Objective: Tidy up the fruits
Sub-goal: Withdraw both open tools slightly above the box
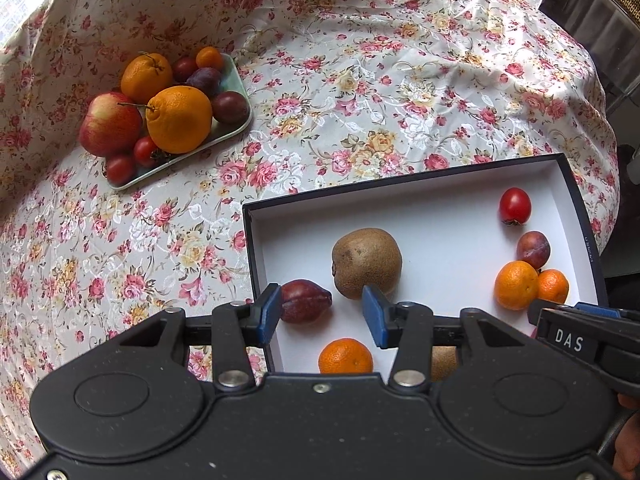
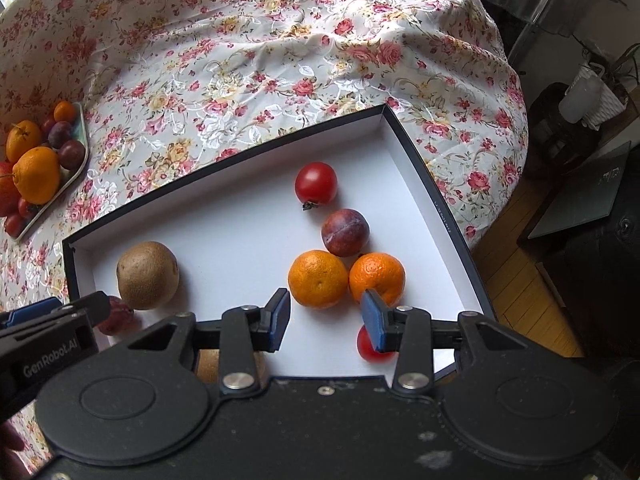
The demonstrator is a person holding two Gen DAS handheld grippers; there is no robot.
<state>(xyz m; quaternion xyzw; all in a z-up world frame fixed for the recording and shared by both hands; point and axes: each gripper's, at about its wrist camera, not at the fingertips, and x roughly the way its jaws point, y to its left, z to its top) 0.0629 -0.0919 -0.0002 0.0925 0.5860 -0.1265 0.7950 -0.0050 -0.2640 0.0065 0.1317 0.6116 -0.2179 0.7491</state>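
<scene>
Over the box [image 1: 576, 200], I hold both my left gripper [image 1: 320, 314] and right gripper [image 2: 326, 316] spread, empty, above the kiwi [image 1: 366, 262].

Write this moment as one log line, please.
left gripper: open | right gripper: open | both over white-lined black box | green tray: full

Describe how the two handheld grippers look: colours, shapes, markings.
Both are matte black plastic. The left gripper and right gripper each have a wide body with two round discs, silver rivets on angular linkage arms, and jaws faced with blue pads. Seen from the side, one bears white "DAS" lettering, the other "GenRobot.AI". No cables or sleeves show.
</scene>
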